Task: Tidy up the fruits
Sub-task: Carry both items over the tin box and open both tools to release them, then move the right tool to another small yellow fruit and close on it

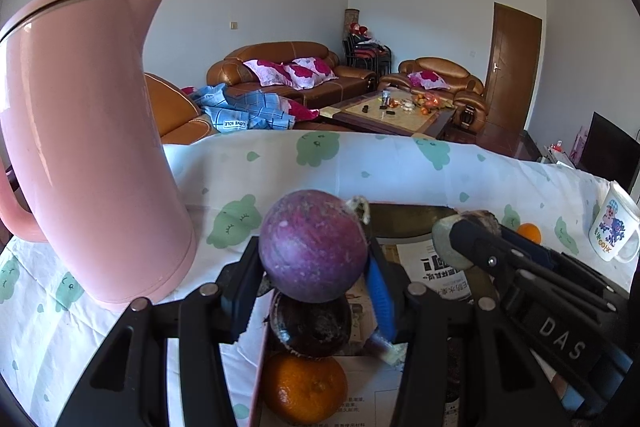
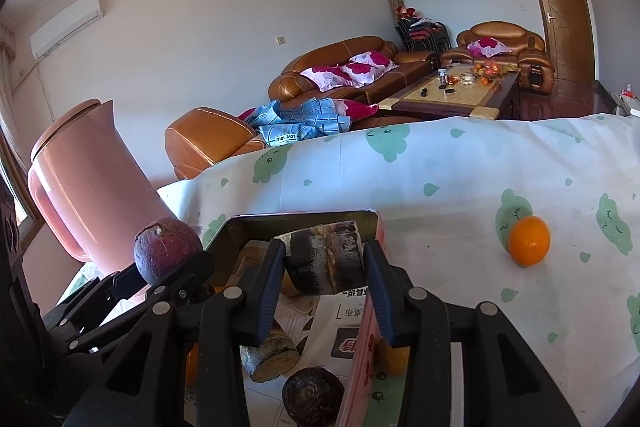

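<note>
A: Item one, largest: worktop (image 2: 460,163), covered by a cloth printed with green shapes. What is carried on it?

B: A pink kettle (image 1: 80,147) is recorded at nine o'clock in the left wrist view. An open tin box (image 2: 304,217), paper-lined, is placed centrally. Inside it, a tangerine (image 1: 304,387), a dark round fruit (image 2: 312,397) and a cut stub (image 2: 270,353) are already lodged.

A: And the claws?

B: The left claw (image 1: 312,251) is pinched on a purple passion fruit (image 1: 314,245), held above the box. The right claw (image 2: 324,259) is pinched on a dark sugarcane piece (image 2: 326,257), its long axis set crosswise between the pads, likewise over the box.

A: Outstanding items?

B: One orange (image 2: 529,241) is left loose on the cloth at two o'clock from the right claw, outside the box. The right hand is judged nearer. A mug (image 1: 614,231) is noted at three o'clock.
</note>
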{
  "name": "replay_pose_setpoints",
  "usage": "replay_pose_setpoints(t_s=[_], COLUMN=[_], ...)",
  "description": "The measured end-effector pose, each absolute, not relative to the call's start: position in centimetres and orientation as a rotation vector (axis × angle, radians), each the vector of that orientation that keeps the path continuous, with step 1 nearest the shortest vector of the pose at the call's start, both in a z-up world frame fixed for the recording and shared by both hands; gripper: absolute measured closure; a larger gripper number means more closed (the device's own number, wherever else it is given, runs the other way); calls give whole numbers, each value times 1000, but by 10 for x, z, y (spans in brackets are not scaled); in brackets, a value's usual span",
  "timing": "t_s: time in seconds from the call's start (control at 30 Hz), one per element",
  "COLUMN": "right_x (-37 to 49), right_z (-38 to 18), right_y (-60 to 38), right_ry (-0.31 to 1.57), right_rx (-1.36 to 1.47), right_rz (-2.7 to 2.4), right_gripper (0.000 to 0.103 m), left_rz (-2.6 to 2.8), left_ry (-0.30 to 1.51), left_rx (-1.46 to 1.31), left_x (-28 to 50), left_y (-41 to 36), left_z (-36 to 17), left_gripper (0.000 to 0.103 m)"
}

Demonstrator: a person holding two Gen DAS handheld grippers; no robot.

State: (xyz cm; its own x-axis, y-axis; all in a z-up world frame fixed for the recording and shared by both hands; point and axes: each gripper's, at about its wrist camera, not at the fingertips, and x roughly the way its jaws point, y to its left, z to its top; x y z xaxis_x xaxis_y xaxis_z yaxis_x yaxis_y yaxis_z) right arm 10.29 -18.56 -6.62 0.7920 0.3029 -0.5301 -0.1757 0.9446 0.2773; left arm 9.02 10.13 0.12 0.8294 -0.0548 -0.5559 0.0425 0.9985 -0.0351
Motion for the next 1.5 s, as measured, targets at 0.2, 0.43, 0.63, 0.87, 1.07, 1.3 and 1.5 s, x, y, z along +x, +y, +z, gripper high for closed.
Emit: replay_pose_setpoints(t_s=[0.2,0.43,0.63,0.87,1.07,1.3,1.5], right_x=[108,108,109,100,82,64,62], right_z=[-68,-70,-75,-68,-54,-45,-58], right_y=[-182,-174,-178,-184,-205,-243,-266], right_ry=[640,666,688,638,527,467,554], right_rx=[210,185,226,264,309,322,293], right_rz=[327,370,378,389,342,240,194], right_gripper=[60,60,59,59,53,40,41], left_rz=[-88,-90,-77,-57,-47,-51,-43], left_ry=[588,578,574,571,546,494,514], left_rx=[60,113,128,149,146,124,155], left_x=[84,81,80,80,74,64,60], left_y=[86,75,73,70,70,76,73], left_z=[0,-1,-2,-3,3,15,8], left_gripper=[52,52,52,51,10,0,0])
